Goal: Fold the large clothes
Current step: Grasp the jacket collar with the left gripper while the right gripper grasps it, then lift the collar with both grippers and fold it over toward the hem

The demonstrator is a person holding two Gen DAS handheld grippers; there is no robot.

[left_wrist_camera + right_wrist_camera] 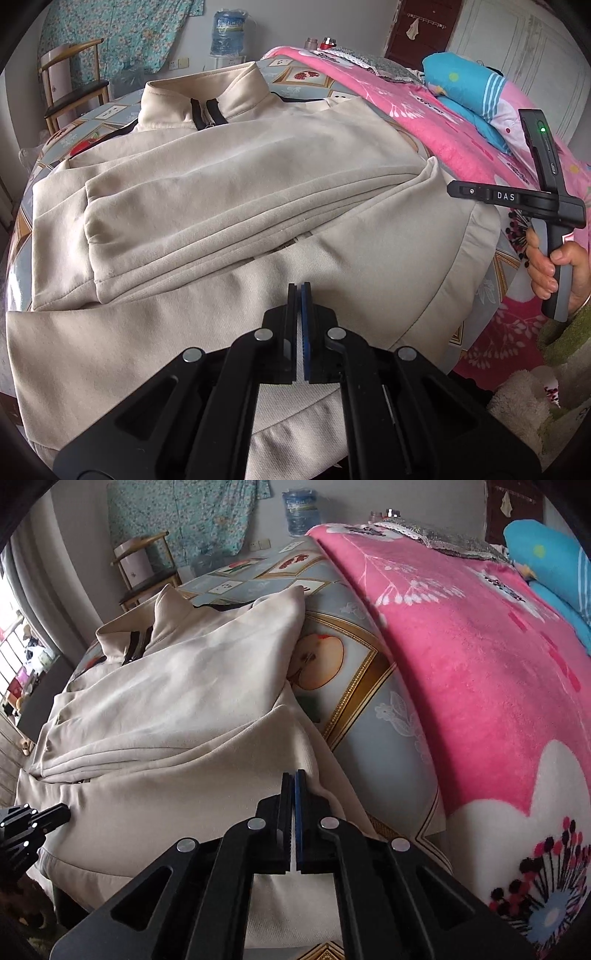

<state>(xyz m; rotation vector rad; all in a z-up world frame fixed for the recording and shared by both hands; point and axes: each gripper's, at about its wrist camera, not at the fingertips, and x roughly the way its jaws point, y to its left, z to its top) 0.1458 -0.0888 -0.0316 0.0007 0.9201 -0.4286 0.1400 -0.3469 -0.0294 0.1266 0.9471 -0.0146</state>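
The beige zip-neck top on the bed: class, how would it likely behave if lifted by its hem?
The beige top would probably flop and drape, since its folded sleeve already lies in soft ripples. It looks thick, so likely fairly heavy for cloth. Its matte surface suggests the shut left gripper would not slip easily.

Pink blanket [461,657] lies on fruit-print sheet [354,705]. Blue pillow [465,88] rests on the blanket. Water bottle [228,31] and wooden chair [74,88] stand by the wall; floral cloth [192,517] hangs there.

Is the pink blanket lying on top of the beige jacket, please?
No, the pink blanket lies beside the jacket, with patterned sheet between them.
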